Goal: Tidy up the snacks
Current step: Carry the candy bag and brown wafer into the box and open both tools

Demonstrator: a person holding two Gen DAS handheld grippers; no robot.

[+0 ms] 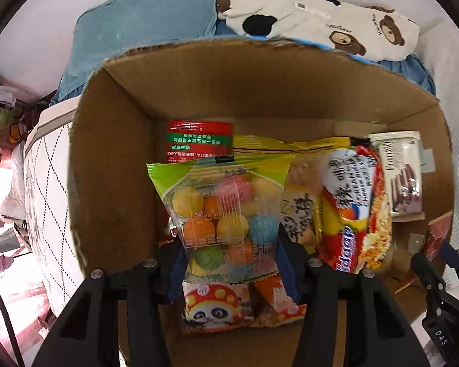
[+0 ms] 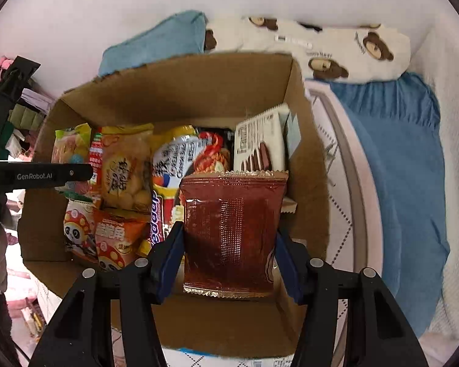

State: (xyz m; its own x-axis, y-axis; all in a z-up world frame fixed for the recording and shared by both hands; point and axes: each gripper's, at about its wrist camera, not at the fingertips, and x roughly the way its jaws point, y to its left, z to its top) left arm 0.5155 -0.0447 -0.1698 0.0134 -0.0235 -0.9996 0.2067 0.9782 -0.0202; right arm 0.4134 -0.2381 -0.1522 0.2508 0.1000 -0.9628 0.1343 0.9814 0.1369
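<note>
We are looking down into a large open brown cardboard box, which is filling the middle of both views and sitting on a white quilted mattress at the left edge of the left wrist frame. Behind the box, along the top of both frames, a light blue pillow is lying beside a white fleece blanket printed with brown bears, and a darker blue cloth is spreading down the right side of the right wrist frame.

Inside the box, packets are lying side by side across the floor. Near the centre right of the left wrist frame we are seeing a red and yellow instant noodle packet, with a white packet picturing chocolate sticks just to its right and a yellow bag of round puffs touching its left side. A small packet with a cartoon panda is lying at the lower centre.

Our left gripper is gripping a clear green-topped bag of coloured candy balls between its blue-padded fingers, holding it over the left half of the box. Our right gripper is clamping a dark red foil sachet over the right half of the box, in front of the chocolate stick packet.
</note>
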